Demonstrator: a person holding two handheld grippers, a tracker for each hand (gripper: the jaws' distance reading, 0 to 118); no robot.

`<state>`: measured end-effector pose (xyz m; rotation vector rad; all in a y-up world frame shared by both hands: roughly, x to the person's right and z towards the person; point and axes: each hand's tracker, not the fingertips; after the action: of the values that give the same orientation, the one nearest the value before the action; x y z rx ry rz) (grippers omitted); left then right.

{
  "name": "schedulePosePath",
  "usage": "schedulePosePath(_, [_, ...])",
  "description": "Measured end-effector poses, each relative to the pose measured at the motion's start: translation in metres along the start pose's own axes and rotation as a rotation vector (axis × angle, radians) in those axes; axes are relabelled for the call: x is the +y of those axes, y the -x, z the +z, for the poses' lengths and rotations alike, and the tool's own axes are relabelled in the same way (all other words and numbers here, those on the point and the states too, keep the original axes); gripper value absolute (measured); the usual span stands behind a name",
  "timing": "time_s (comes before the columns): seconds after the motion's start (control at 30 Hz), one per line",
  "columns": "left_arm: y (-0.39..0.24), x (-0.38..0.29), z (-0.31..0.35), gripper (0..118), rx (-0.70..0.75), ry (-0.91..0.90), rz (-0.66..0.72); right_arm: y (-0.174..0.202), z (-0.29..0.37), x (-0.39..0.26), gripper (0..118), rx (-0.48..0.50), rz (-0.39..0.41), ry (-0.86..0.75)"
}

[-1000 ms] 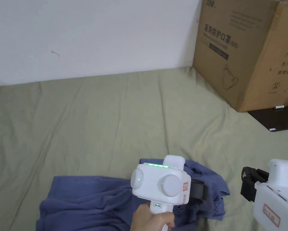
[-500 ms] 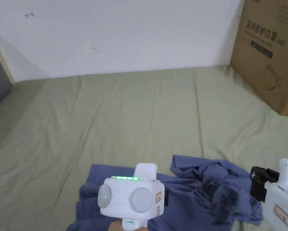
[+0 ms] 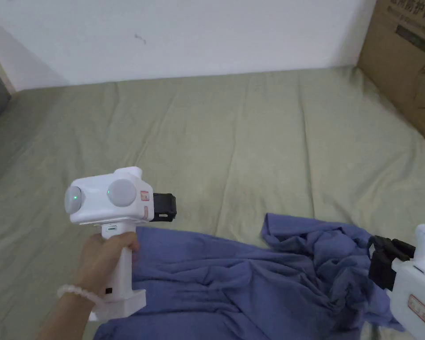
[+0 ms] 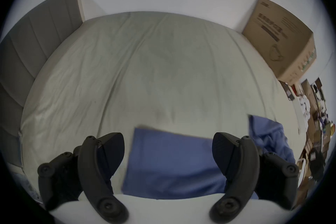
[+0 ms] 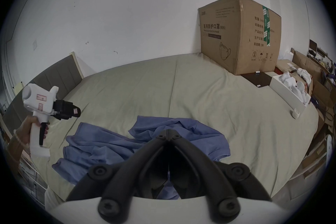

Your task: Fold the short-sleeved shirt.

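Folding not started: blue shirt point(image 3: 251, 283) crumpled on near edge of bed point(image 3: 233, 133), right side bunched. Left gripper point(image 4: 168, 155) fingers apart, empty (raised above shirt's left end). Right gripper point(image 5: 168, 132) fingers together, cloth between them unclear. Spread flat first, probably.

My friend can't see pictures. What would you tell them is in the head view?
A crumpled blue shirt lies on a green bed sheet. A hand holds the left gripper above the shirt's left edge; the right gripper sits by its bunched right end. A cardboard box stands far right.
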<state>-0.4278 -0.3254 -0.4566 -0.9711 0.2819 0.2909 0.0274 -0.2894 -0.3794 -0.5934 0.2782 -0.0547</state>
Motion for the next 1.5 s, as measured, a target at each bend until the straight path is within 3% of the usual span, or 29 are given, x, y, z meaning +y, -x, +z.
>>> schedulePosePath(0.03, [0.005, 0.000, -0.018, 100, 0.001, 0.051, 0.003, -0.003, -0.003, -0.001, 0, -0.008, -0.010, 0.009])
schedulePosePath(0.13, [0.005, -0.017, -0.057, 78, 0.021, 0.203, -0.027, -0.009, -0.008, -0.005, 0, -0.019, -0.028, 0.026])
schedulePosePath(0.3, [0.002, -0.023, -0.056, 64, 0.039, 0.137, -0.046, -0.018, -0.013, -0.010, 0, -0.040, 0.000, 0.056])
schedulePosePath(0.33, [0.000, -0.022, -0.054, 52, 0.040, 0.123, -0.064, -0.021, -0.015, -0.009, 0, -0.035, -0.007, 0.064])
schedulePosePath(0.4, [-0.001, -0.021, -0.054, 3, 0.053, 0.111, -0.059, -0.025, -0.019, -0.006, 0, -0.023, -0.033, 0.072])
schedulePosePath(0.53, [-0.006, -0.021, -0.049, 2, 0.061, 0.103, -0.114, -0.036, -0.040, 0.016, 0, 0.028, -0.003, 0.106])
schedulePosePath(0.67, [0.006, -0.018, -0.027, 2, 0.002, 0.081, -0.022, -0.052, -0.092, 0.058, 1, 0.103, 0.053, 0.241])
schedulePosePath(0.7, [0.007, -0.018, -0.023, 2, -0.003, 0.077, -0.025, -0.051, -0.107, 0.069, 17, 0.097, 0.069, 0.273])
schedulePosePath(0.73, [0.007, -0.019, -0.019, 2, -0.002, 0.074, -0.028, -0.054, -0.126, 0.075, 43, 0.115, 0.088, 0.315])
schedulePosePath(0.77, [0.006, -0.019, -0.017, 2, 0.001, 0.069, -0.037, -0.058, -0.146, 0.079, 80, 0.110, 0.092, 0.366])
schedulePosePath(0.8, [0.005, -0.019, -0.014, 2, 0.002, 0.065, -0.050, -0.060, -0.165, 0.079, 95, 0.096, 0.102, 0.408])
schedulePosePath(0.83, [0.005, -0.018, -0.013, 2, 0.003, 0.064, -0.050, -0.060, -0.184, 0.078, 95, 0.091, 0.111, 0.469])
schedulePosePath(0.93, [0.005, -0.015, -0.015, 2, -0.005, 0.062, -0.030, -0.069, -0.226, 0.064, 95, 0.018, 0.095, 0.628])
schedulePosePath(1.03, [0.003, -0.016, -0.017, 2, 0.000, 0.070, -0.037, -0.082, -0.235, 0.043, 84, 0.024, 0.015, 0.644])
schedulePosePath(1.07, [0.002, -0.017, -0.018, 2, 0.003, 0.071, -0.046, -0.081, -0.228, 0.048, 71, 0.044, 0.002, 0.604])
schedulePosePath(1.17, [0.000, -0.017, -0.015, 2, 0.008, 0.072, -0.061, -0.081, -0.214, 0.058, 62, 0.023, 0.061, 0.600])
schedulePosePath(1.2, [0.001, -0.016, -0.014, 2, 0.007, 0.071, -0.060, -0.080, -0.212, 0.059, 42, 0.019, 0.067, 0.597])
schedulePosePath(1.23, [0.001, -0.016, -0.012, 2, 0.005, 0.066, -0.056, -0.080, -0.211, 0.062, 14, 0.003, 0.055, 0.594])
schedulePosePath(1.27, [0.001, -0.015, -0.008, 2, 0.005, 0.065, -0.053, -0.082, -0.210, 0.063, 3, 0.036, -0.002, 0.599])
schedulePosePath(1.5, [0.005, 0.000, 0.036, 2, 0.014, 0.004, -0.066, -0.090, -0.174, 0.103, 3, 0.014, -0.086, 0.476])
